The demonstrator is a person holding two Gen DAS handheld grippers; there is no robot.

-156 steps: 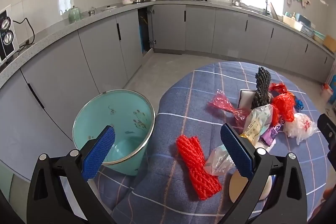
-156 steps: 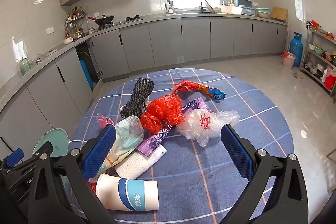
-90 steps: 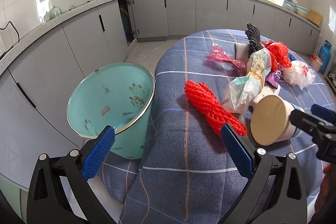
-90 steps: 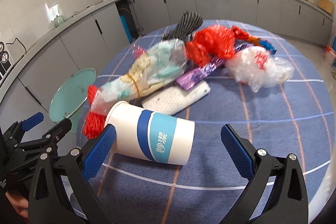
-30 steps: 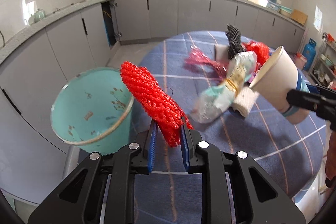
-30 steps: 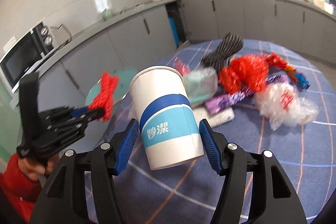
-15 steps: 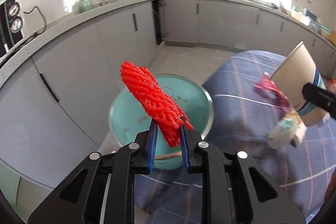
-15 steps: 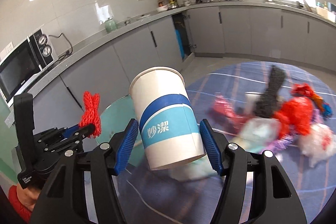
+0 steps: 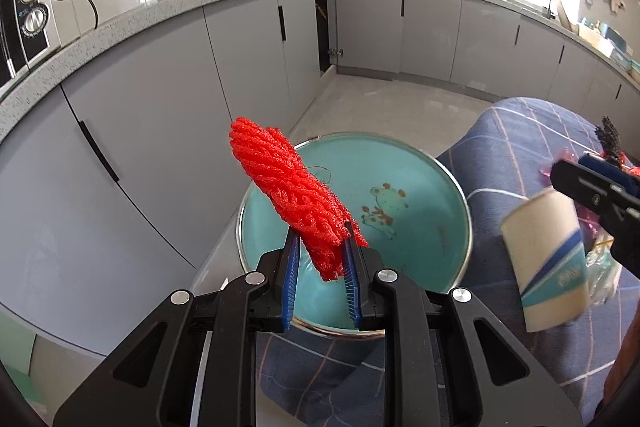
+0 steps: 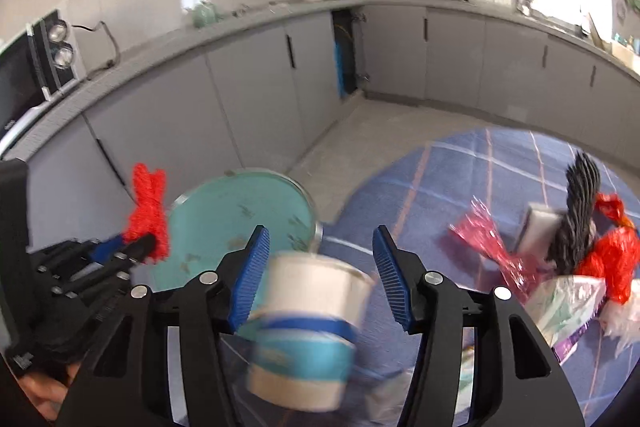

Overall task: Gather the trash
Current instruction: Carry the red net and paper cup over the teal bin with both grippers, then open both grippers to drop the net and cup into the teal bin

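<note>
My left gripper (image 9: 320, 259) is shut on a red foam net (image 9: 292, 195), which hangs over the open teal bin (image 9: 420, 163). The same net (image 10: 148, 211) shows at the left of the right wrist view. A white paper cup with a blue band (image 10: 308, 327) is blurred and sits low between the right gripper's fingers, below the blue pads, which do not press on it. The right gripper (image 10: 320, 247) has its jaws closing, just right of the bin (image 10: 240, 203). In the left wrist view the cup (image 9: 548, 259) hangs loose under the right gripper (image 9: 592, 183).
The round table wears a blue checked cloth (image 10: 440, 195) and touches the bin. More trash lies at its right: a black net (image 10: 580, 211), red bags (image 10: 612, 259), a pink wrapper (image 10: 488, 243). Grey cabinets (image 9: 160, 115) stand close behind the bin.
Both grippers have swung left from the table to the bin. The cup, gripped upright half a second ago, has dropped out of the right pads. The net is still held.
</note>
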